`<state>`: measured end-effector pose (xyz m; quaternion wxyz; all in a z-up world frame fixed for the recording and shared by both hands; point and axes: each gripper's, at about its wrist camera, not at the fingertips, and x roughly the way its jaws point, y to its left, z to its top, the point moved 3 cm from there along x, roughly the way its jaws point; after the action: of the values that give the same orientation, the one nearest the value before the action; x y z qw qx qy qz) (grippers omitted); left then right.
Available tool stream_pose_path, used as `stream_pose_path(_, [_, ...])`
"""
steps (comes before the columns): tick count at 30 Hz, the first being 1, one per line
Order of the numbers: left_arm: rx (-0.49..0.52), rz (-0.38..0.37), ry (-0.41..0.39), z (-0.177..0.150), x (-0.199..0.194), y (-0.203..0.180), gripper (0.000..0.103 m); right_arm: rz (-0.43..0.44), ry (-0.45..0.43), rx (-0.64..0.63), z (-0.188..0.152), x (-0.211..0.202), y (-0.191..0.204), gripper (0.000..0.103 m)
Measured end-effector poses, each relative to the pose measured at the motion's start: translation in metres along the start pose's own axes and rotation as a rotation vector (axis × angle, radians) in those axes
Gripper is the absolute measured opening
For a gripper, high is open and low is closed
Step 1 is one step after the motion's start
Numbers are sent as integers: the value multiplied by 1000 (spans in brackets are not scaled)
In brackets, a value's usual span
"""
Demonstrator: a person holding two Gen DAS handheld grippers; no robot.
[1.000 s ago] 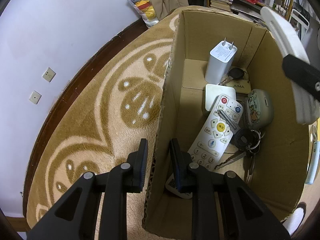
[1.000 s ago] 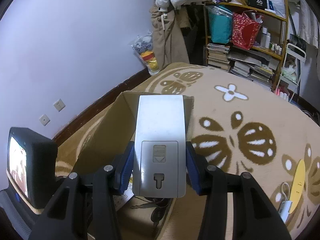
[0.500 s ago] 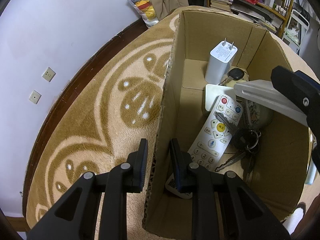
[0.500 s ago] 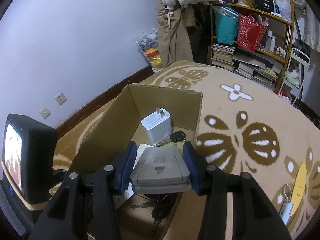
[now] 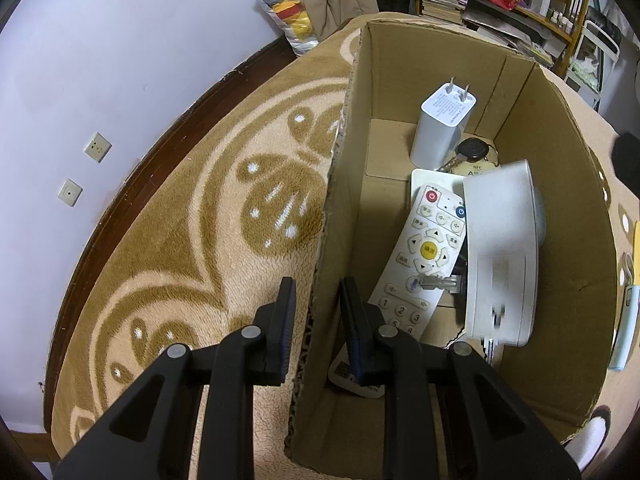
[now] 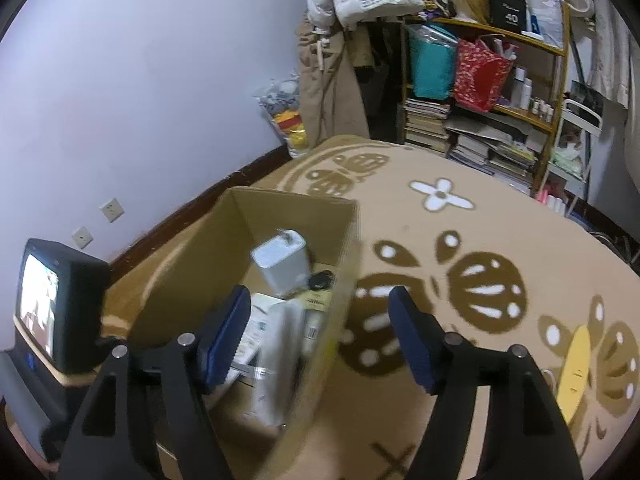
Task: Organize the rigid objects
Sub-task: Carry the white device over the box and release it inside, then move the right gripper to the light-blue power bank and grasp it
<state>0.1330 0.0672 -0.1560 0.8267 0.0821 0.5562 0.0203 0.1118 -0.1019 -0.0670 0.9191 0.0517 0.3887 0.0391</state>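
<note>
Left tongs (image 5: 314, 322) clenched on the near wall of the cardboard box (image 5: 560, 208), one finger outside, one inside, steadying it. Right tongs (image 6: 316, 336) spread wide and empty, above the box's right edge. Grey-white flat device (image 5: 500, 256) lies inside the box at about 3 o'clock, blurred in both views, on top of the keys (image 5: 440, 282) and partly over the white remote (image 5: 424, 248). White charger (image 5: 442, 124) stands upright at 12 o'clock against the far wall, black key fob (image 5: 474, 148) just beside it. Step, as I read it: drop of the device into the box is done, hand free. Next move likely a reach for the yellow item (image 6: 574, 364) on the carpet (image 6: 440, 320) at 4 o'clock in the right view; needs clearing the box rim first, left hold can stay. Readable text: "NFC" on a card (image 5: 478, 169) under the fob, rest cut off; "40" on a black box (image 6: 508, 10) on the shelf. Remote labels too small to read.
</note>
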Motion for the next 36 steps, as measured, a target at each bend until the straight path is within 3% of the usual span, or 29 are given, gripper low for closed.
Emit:
stream_pose_path(7, [0,0,0,0,0,0,22,-70,12,47,-4,-5,-33,80])
stream_pose_path(9, [-1,-2,1,0,0,0,23,-84,19,57,-6,-7,-40,92])
stream_pose_path(10, [0,0,0,0,1,0,23,-94,20,60,-7,-8,-43,92])
stream_pose_path(19, [2,3,-1,0,0,0,23,-217,51,70,-30,-23,-84,93])
stream_pose_path(28, [6,9,-1,1,-1,-1,23,-295,102,206,-70,-32,-145,93])
stream_pose_path(36, [5,9,-1,0,-1,-1,23,-349,158,249,-109,-34,-176,93])
